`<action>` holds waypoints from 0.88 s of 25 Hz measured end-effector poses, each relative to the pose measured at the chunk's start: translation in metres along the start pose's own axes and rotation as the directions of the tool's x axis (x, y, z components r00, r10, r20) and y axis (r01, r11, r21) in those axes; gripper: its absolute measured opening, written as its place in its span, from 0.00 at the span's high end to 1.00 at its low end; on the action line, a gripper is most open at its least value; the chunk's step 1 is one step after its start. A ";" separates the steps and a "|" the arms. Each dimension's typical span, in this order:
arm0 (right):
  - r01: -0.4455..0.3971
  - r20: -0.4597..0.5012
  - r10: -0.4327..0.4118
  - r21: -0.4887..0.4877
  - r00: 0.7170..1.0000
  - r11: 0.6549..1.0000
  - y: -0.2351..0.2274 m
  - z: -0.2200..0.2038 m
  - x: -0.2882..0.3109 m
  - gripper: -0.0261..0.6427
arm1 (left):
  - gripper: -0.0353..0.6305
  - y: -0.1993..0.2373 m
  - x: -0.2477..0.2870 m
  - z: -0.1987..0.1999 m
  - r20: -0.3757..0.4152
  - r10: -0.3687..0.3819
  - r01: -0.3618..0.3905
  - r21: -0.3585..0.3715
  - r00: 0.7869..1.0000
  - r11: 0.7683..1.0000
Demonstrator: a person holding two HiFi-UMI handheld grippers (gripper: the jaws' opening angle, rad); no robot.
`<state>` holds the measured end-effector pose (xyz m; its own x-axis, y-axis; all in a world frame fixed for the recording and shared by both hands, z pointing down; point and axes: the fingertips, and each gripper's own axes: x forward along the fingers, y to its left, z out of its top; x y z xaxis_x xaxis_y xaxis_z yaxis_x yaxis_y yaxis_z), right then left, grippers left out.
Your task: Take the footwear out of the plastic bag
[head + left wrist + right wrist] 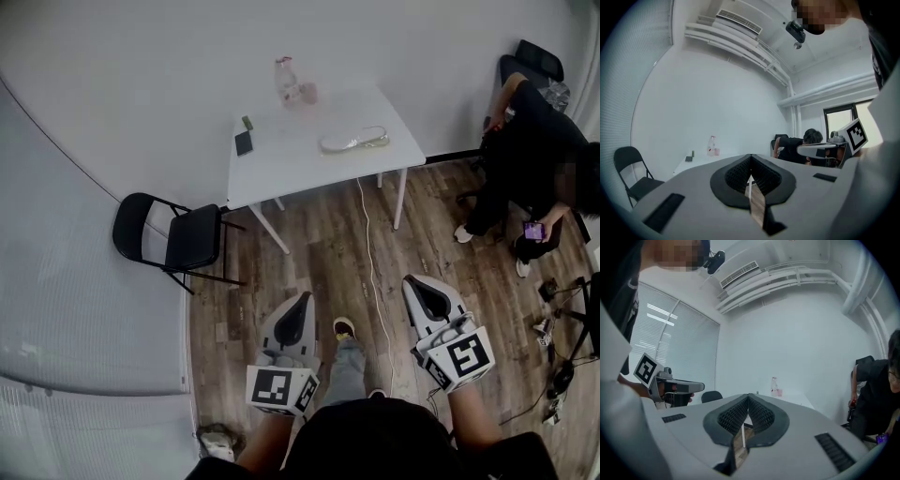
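My left claw (300,302) and right claw (415,284) are both closed, empty; plastic bag (354,141) sits on the far tabletop (300,167).

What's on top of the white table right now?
A clear plastic bag with pale footwear inside, a bottle, a pink cup and a dark flat device. The bag blurs the footwear's details.

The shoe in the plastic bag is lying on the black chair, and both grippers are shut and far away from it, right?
Not quite. The shoe in the plastic bag lies on the white table, not on the black chair beside it; the head view shows this. The left gripper and right gripper are indeed shut and far away from it.
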<state>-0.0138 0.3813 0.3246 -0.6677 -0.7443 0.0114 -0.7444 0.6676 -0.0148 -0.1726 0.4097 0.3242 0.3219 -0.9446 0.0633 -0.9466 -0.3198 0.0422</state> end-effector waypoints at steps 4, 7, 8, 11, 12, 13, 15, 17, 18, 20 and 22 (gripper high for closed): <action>-0.006 -0.020 0.006 -0.011 1.000 1.000 -0.027 -0.006 0.053 0.94 | 0.92 0.034 0.048 -0.012 -0.032 0.005 -0.006 -0.029 0.999 1.000; 0.002 -0.042 -0.002 0.003 0.999 1.000 -0.049 -0.012 0.088 0.94 | 0.92 0.057 0.082 -0.020 -0.059 0.003 -0.007 -0.060 0.998 0.998; 0.006 -0.046 -0.005 0.007 0.999 1.000 -0.056 -0.014 0.099 0.94 | 0.92 0.065 0.094 -0.021 -0.065 -0.001 -0.003 -0.063 0.998 0.998; 0.018 -0.057 -0.017 0.017 0.998 1.000 -0.076 -0.016 0.132 0.94 | 0.92 0.084 0.129 -0.020 -0.077 -0.020 0.016 -0.058 0.997 0.998; 0.024 -0.061 -0.023 0.025 0.998 0.999 -0.081 -0.017 0.142 0.94 | 0.92 0.091 0.141 -0.020 -0.085 -0.025 0.021 -0.057 0.996 0.998; 0.031 -0.065 -0.029 0.036 0.997 0.999 -0.087 -0.019 0.153 0.94 | 0.92 0.098 0.152 -0.021 -0.096 -0.030 0.025 -0.059 0.995 0.998; 0.048 -0.076 -0.044 0.053 0.996 0.997 -0.098 -0.022 0.173 0.94 | 0.92 0.111 0.173 -0.022 -0.111 -0.039 0.032 -0.070 0.993 0.997; 0.065 -0.090 -0.059 0.064 0.994 0.996 -0.112 -0.026 0.193 0.94 | 0.92 0.122 0.194 -0.020 -0.111 -0.051 0.042 -0.082 0.993 0.996; 0.073 -0.095 -0.066 0.070 0.993 0.995 -0.119 -0.028 0.204 0.94 | 0.92 0.127 0.206 -0.019 -0.111 -0.060 0.050 -0.083 0.992 0.995; 0.084 -0.102 -0.076 0.076 0.992 0.994 -0.131 -0.028 0.226 0.94 | 0.92 0.139 0.227 -0.017 -0.118 -0.079 0.070 -0.080 0.990 0.994; 0.091 -0.111 -0.082 0.072 0.990 0.993 -0.137 -0.028 0.246 0.94 | 0.92 0.153 0.243 -0.015 -0.122 -0.092 0.083 -0.078 0.988 0.994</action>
<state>-0.0763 0.1072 0.3573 -0.6003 -0.7902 0.1235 -0.7997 0.5943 -0.0852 -0.2392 0.1320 0.3609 0.4074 -0.8954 0.1799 -0.9123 -0.3899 0.1253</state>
